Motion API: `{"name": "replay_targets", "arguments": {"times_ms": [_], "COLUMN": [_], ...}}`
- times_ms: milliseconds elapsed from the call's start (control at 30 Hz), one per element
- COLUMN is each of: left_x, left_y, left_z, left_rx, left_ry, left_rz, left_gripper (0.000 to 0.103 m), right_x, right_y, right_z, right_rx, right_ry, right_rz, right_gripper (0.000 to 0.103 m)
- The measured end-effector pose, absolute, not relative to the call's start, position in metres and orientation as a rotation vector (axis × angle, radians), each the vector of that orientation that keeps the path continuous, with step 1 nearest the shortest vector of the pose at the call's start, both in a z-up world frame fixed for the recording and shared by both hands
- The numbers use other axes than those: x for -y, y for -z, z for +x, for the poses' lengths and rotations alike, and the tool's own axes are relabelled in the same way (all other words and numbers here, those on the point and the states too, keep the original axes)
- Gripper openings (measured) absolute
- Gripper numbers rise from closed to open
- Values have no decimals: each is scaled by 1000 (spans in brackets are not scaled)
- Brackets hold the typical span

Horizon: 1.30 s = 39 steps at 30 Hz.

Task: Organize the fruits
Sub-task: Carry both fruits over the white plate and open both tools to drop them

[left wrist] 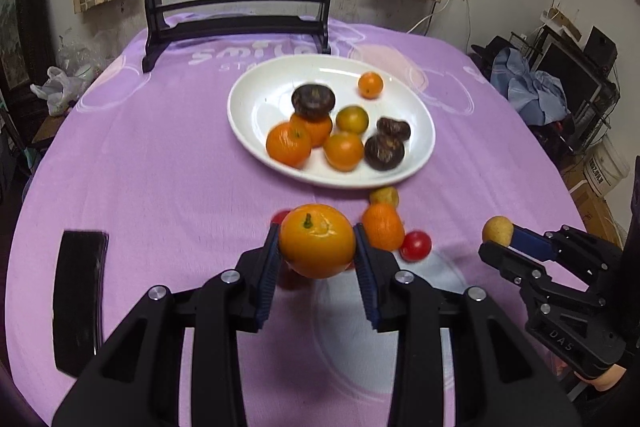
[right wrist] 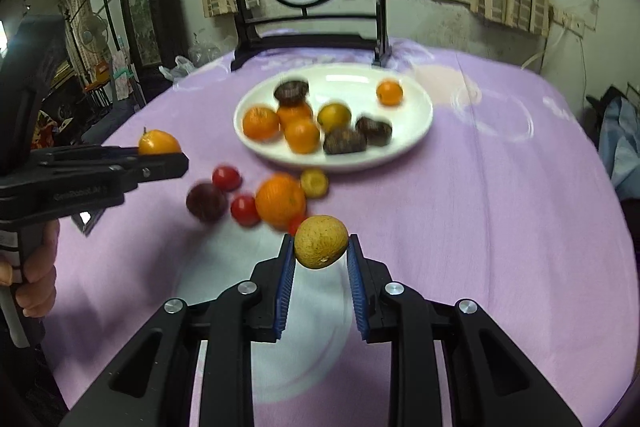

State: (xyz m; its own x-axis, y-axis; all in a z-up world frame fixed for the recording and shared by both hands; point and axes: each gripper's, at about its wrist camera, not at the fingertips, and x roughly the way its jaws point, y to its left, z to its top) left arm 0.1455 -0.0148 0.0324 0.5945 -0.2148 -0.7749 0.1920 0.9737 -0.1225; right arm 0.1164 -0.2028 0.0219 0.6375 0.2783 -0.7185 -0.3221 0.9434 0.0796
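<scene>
**Both fruits held, plate straight ahead**

The white plate (left wrist: 416, 163) lies ahead of both grippers. The left gripper (left wrist: 316, 247) clamps an orange (left wrist: 317, 241); the right gripper (right wrist: 321, 247) pinches a small yellow-brown fruit (right wrist: 321, 242), about equally near.

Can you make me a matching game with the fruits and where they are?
Things:
1. big orange
2. small tan fruit
3. dark brown fruits
4. red tomato

Places:
A. on the white plate
B. lying on the purple cloth
C. held in the left gripper
D. held in the right gripper

Pairs: 1-C, 2-D, 3-A, 4-B
</scene>
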Motion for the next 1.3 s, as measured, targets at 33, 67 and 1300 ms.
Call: {"name": "replay_targets", "arguments": {"times_ms": [33,67,1300], "left_x": [15,16,19], "left_y": [-36,-38,-34], "left_z": [151,157,293], "left_rx": [-897,-892,-938], "left_ry": [236,238,196], "left_rz": [-26,-24,-105], "left_gripper": [35,35,69], "right_x": [202,201,184], "right_y": [-25,-29,-13], "right_z": [121,127,241], "right_rx": [-804,-797,-794], "right_ry": [-343,-343,-314], "right_rz": [-60,-64,-52], "right_gripper": [27,27,43]}}
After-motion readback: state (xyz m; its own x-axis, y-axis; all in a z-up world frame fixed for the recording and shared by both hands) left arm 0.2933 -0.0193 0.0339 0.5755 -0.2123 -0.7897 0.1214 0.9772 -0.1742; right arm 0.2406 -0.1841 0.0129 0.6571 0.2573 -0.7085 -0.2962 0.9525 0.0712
